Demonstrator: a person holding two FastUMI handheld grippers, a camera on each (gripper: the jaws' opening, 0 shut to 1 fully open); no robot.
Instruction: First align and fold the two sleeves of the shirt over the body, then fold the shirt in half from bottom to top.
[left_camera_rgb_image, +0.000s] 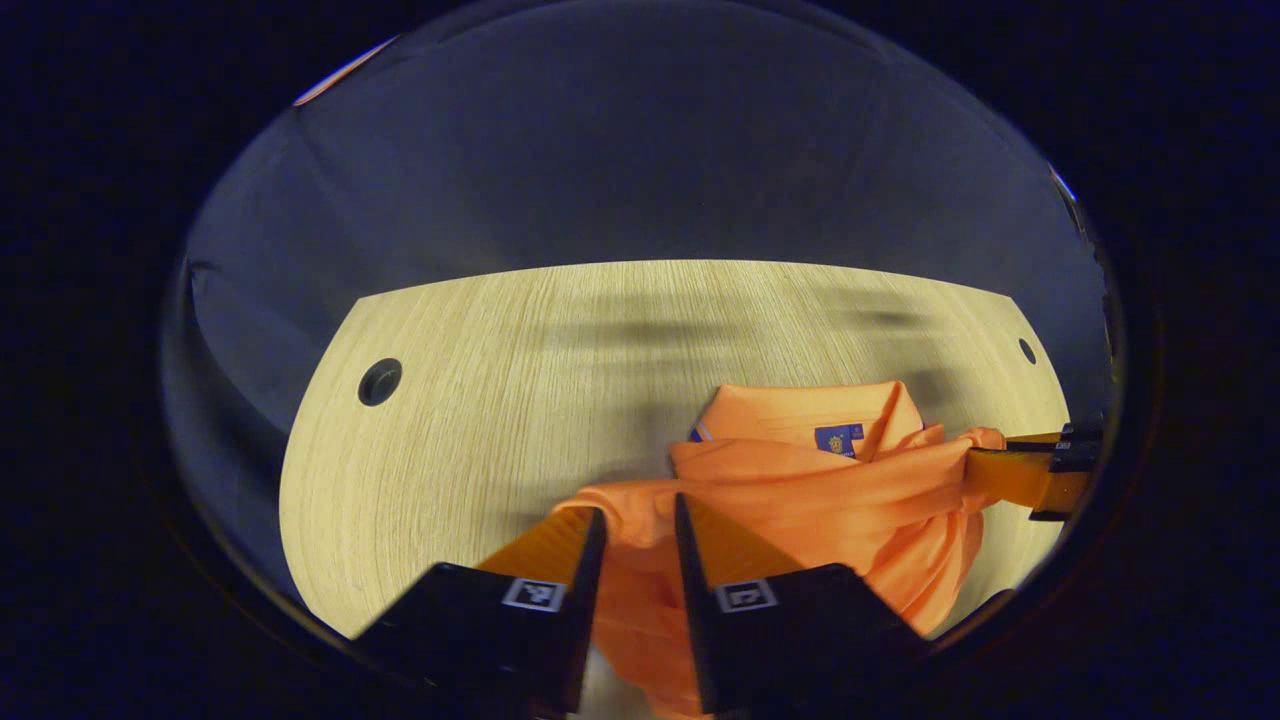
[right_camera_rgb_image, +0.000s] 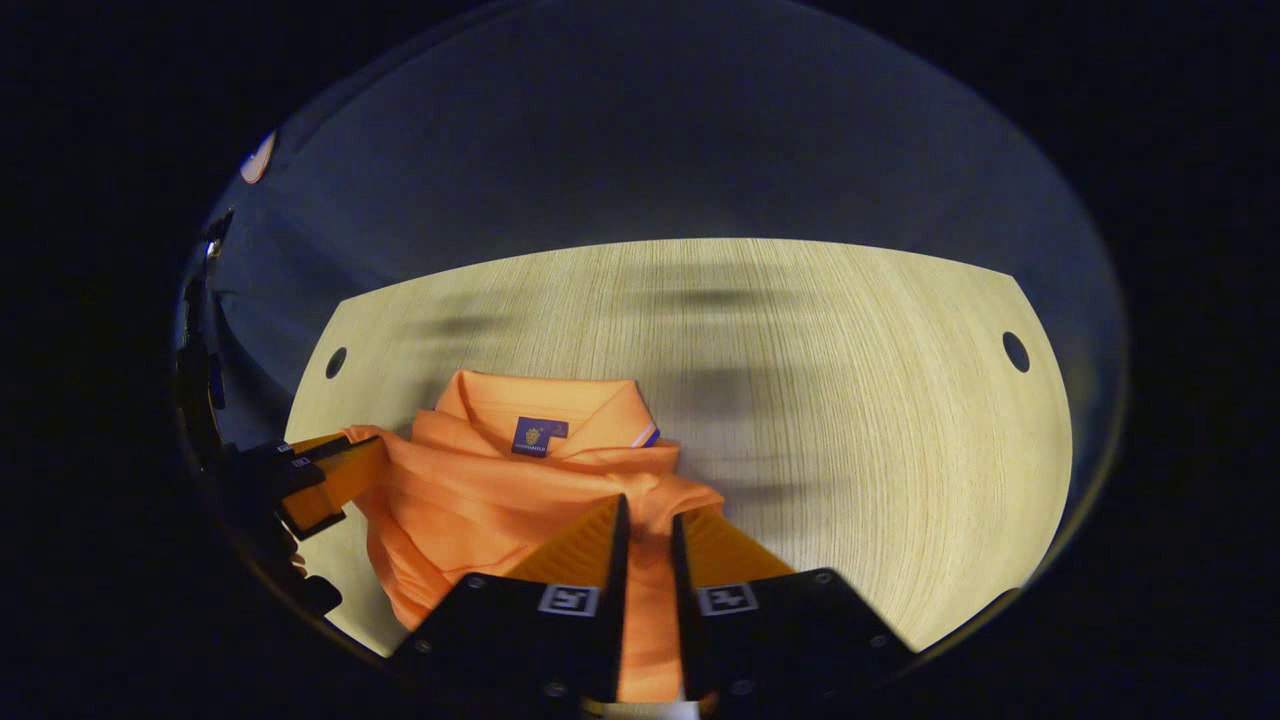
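Observation:
An orange polo shirt (left_camera_rgb_image: 820, 490) lies bunched on the wooden table (left_camera_rgb_image: 480, 400), its collar (left_camera_rgb_image: 800, 405) with a dark label towards the far side. In the left gripper view my left gripper (left_camera_rgb_image: 640, 510) is shut on a fold of the shirt's fabric, which runs down between its fingers. At the right edge of that view my right gripper (left_camera_rgb_image: 985, 468) pinches another bunch of the fabric, pulled taut. In the right gripper view the shirt (right_camera_rgb_image: 480, 490) sits left of centre. There my right gripper (right_camera_rgb_image: 648, 510) is shut on its cloth, and the left gripper (right_camera_rgb_image: 372, 465) holds the shirt's left edge.
The table (right_camera_rgb_image: 850, 400) has a round cable hole near each far corner (left_camera_rgb_image: 379, 381) (right_camera_rgb_image: 1015, 351). Bare wood spreads to the left of the shirt in the left gripper view and to its right in the right gripper view. The dark booth wall stands behind the table.

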